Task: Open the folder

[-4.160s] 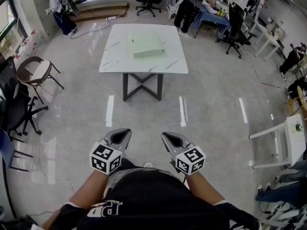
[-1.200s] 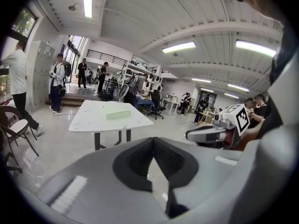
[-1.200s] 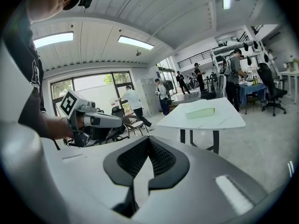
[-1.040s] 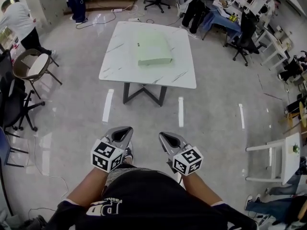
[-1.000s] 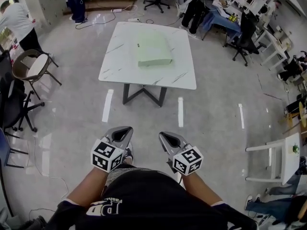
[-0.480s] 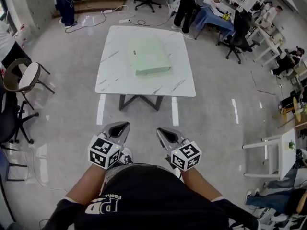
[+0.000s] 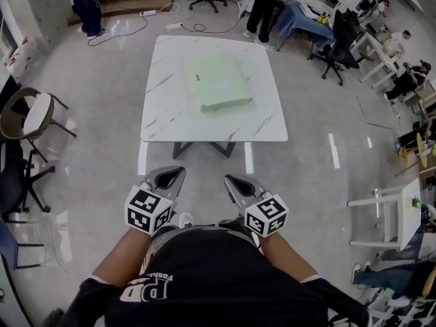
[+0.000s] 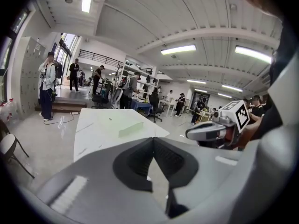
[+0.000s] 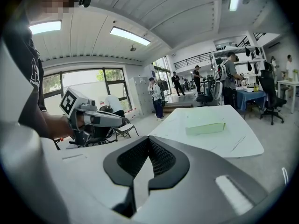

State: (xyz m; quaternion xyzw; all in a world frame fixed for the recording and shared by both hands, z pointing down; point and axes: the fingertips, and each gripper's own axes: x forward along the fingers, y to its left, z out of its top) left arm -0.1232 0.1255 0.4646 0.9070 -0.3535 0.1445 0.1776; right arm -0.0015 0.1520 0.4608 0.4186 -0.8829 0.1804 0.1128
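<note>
Left gripper (image 7: 170, 173) and right gripper (image 7: 233, 180) were held side by side just in front of the person's waist, forearms bent forward, both angled slightly downward toward the table (image 7: 158, 124). Each gripper's jaws were closed tip to tip with nothing between them, as confirmed in the left gripper view (image 8: 153, 139) and the right gripper view (image 9: 148, 138). The pale green folder (image 7: 218, 82) lay closed and flat near the middle of the white marble-pattern tabletop, well apart from both grippers, untouched.

Dark speck (image 7: 195, 78) beside folder (image 7: 219, 82) unidentifiable, table legs (image 7: 202, 147) mostly under tabletop
</note>
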